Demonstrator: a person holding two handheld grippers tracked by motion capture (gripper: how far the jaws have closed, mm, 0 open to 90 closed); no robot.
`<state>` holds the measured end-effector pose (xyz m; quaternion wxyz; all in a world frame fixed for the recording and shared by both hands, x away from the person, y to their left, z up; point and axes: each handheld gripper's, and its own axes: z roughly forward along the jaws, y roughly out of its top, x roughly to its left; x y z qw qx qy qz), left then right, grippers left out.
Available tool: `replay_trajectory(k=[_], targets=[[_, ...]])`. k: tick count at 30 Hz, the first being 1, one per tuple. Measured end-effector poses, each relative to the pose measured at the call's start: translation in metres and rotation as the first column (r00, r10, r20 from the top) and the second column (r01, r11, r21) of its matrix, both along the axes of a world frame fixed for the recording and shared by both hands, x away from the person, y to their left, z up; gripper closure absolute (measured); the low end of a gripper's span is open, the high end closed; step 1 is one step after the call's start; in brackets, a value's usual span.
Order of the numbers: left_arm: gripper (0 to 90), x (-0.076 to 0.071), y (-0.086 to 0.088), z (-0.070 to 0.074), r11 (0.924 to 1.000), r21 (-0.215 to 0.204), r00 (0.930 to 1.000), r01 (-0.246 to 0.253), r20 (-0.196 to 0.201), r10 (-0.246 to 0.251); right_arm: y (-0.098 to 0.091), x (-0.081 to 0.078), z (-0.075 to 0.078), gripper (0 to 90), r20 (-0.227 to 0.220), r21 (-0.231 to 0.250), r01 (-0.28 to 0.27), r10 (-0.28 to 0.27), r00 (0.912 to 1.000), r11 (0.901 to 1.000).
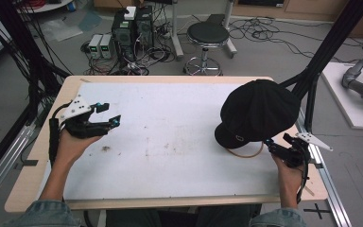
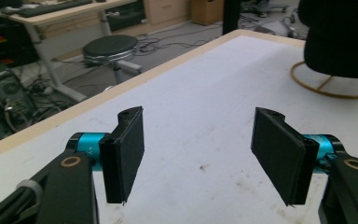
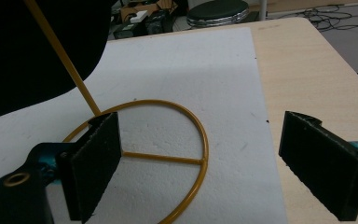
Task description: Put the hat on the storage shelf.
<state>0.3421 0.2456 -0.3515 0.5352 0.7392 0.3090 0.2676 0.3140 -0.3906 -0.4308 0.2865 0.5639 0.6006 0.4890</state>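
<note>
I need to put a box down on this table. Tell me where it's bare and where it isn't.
Bare: the white board between the left gripper and the black cap, from the far edge to the near edge. Crowded: the right end, where the cap sits on a yellow wire stand with the right gripper beside its ring base.

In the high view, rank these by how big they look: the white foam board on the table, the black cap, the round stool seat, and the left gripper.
1. White foam board, by far the largest.
2. Black cap.
3 and 4. Stool seat and left gripper: alike in apparent size, and the stool is farther from the camera, so unranked.
</note>
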Motion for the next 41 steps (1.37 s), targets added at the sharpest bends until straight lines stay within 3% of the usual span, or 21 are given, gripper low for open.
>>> replay_trajectory(k=[8,10,13,20,41], targets=[[34.6,-0.013,0.021,-0.026,0.9967,-0.041,0.9975,-0.071,0.005,0.071,-0.001,0.0,0.0,12.8,-0.001,-0.005,0.0,0.0,1.0,1.0],[34.3,-0.014,0.024,-0.029,0.9959,-0.053,0.9974,-0.073,0.002,0.073,0.001,-0.001,0.001,12.8,0.003,-0.002,0.0,0.0,1.0,1.0],[33.9,-0.016,0.026,-0.033,0.9952,-0.036,0.9959,-0.091,0.0,0.091,0.002,-0.001,0.001,12.8,0.002,-0.001,-0.002,0.002,1.0,1.0],[33.6,-0.021,0.032,-0.042,0.9918,-0.07,0.9942,-0.107,0.001,0.107,0.004,-0.001,0.002,12.8,-0.005,-0.007,-0.006,0.006,1.0,1.0],[30.7,-0.021,0.036,-0.047,0.9901,-0.071,0.9926,-0.121,0.002,0.122,0.005,0.0,0.001,12.8,0.0,-0.008,-0.008,0.008,1.0,0.9999]])
